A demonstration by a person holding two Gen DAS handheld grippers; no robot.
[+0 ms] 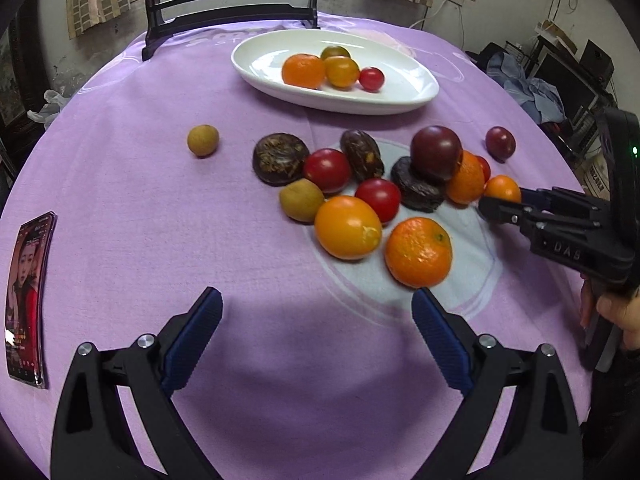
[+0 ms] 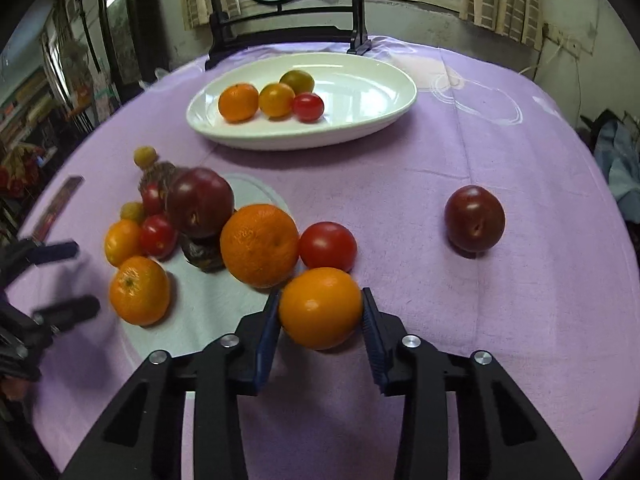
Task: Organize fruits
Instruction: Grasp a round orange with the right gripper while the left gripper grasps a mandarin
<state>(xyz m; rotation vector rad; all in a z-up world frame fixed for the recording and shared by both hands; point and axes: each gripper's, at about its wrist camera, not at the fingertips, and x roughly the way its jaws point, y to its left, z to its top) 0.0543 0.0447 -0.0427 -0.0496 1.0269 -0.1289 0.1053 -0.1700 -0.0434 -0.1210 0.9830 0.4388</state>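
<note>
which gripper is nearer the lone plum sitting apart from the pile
Right. The right gripper, shut on a small orange fruit, sits beside the pile near the plum; the left gripper hangs open across the pile.

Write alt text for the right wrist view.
The right gripper closes on a smooth orange fruit over a purple tablecloth. More fruit lies in a pile to its left, and a white plate behind holds four pieces.
</note>
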